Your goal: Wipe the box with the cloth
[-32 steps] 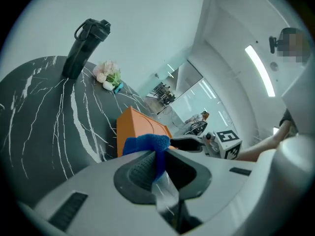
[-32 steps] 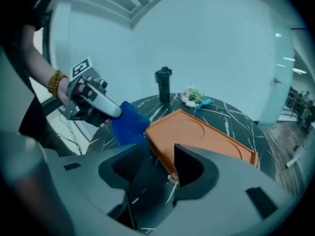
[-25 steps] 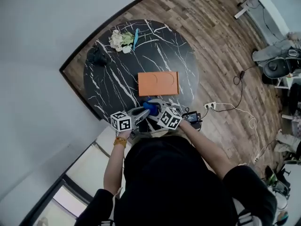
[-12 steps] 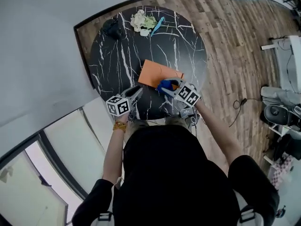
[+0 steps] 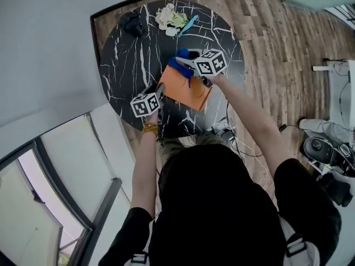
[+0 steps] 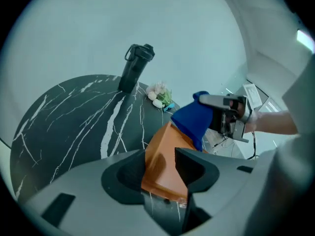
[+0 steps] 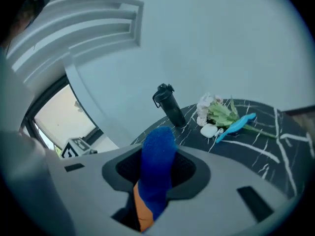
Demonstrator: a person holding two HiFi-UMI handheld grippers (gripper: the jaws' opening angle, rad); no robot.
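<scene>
Box (image 5: pixel 184 91) lies with its near corner between the left gripper's (image 6: pixel 162 167) opening jaws. The right gripper (image 7: pixel 157 178), nearer the wiping surface, clenches the cloth (image 7: pixel 158 149) over the box's far edge.

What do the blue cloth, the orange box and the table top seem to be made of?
The cloth: soft fuzzy fabric, perhaps microfibre; nappy surface. The box: probably cardboard; smooth matte faces, crisp edges. The table: black marble or an imitation; glossy with white veins.
</scene>
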